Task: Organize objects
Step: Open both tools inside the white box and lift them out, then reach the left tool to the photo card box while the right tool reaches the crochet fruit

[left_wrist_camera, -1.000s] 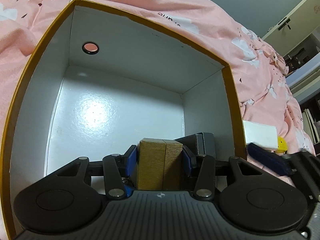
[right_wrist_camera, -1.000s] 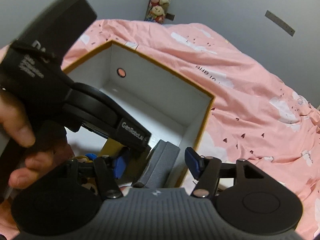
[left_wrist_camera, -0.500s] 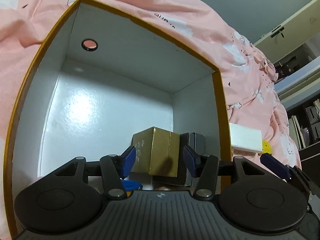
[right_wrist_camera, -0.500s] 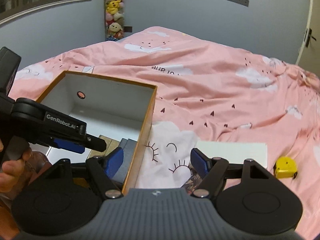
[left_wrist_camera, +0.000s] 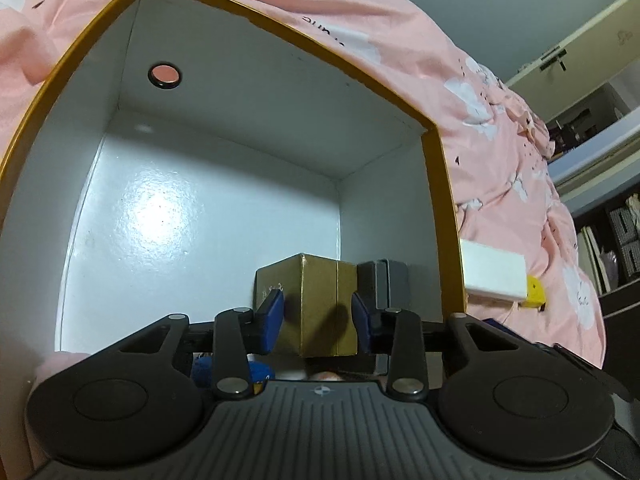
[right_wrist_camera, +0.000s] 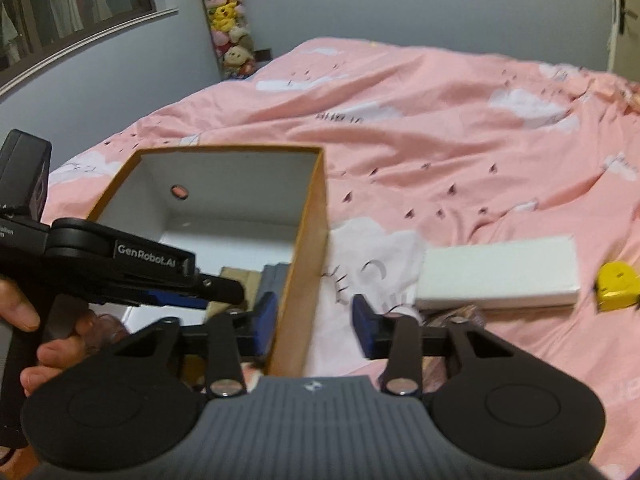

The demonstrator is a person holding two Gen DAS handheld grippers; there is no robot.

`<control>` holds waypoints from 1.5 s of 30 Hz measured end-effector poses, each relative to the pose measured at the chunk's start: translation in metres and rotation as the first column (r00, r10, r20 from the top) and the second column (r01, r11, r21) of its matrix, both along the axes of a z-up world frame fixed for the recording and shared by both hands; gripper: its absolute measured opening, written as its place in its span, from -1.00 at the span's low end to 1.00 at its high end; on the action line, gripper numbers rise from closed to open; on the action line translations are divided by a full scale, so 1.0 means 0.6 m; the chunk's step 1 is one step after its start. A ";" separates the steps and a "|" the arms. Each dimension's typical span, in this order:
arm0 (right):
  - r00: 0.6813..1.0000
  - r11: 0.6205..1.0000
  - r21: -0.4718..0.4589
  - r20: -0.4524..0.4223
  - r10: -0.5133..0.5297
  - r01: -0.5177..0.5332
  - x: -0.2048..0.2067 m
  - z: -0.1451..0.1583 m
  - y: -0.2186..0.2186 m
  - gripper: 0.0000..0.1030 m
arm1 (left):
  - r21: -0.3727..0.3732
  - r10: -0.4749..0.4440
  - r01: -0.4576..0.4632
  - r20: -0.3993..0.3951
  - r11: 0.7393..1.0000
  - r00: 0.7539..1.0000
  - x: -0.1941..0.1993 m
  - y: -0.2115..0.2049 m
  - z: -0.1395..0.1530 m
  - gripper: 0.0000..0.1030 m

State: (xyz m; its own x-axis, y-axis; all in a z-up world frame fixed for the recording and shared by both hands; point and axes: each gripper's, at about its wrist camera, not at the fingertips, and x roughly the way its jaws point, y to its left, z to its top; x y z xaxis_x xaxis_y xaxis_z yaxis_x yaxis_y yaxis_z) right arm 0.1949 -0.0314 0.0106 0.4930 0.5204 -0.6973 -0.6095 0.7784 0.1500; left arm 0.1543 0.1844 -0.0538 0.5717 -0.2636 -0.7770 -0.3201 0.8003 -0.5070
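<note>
Now the left tongs (left_wrist_camera: 318, 322) sit spread around the gold box (left_wrist_camera: 308, 304), pads just off its sides, inside the orange-rimmed carton (left_wrist_camera: 440, 200). A grey case (left_wrist_camera: 390, 286) stands right of it. Right tongs (right_wrist_camera: 314, 326) gape empty over the carton's right wall; white box (right_wrist_camera: 498, 278) and yellow tape measure (right_wrist_camera: 618, 286) lie on the bed (right_wrist_camera: 440, 140).

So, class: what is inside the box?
Inside the box: a gold carton between the left gripper fingers, and a grey case. The near floor is hidden.

"GenRobot.AI" stands in white on the left gripper (right_wrist_camera: 208, 296) arm; bedsheet (right_wrist_camera: 440, 128) lettering unreadable
</note>
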 end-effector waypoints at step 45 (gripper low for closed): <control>0.976 0.981 -0.062 0.125 -0.176 0.185 -0.004 -0.021 -0.209 0.29 | 0.519 -0.525 0.418 0.071 0.746 0.848 -0.017 -0.297 0.101 0.02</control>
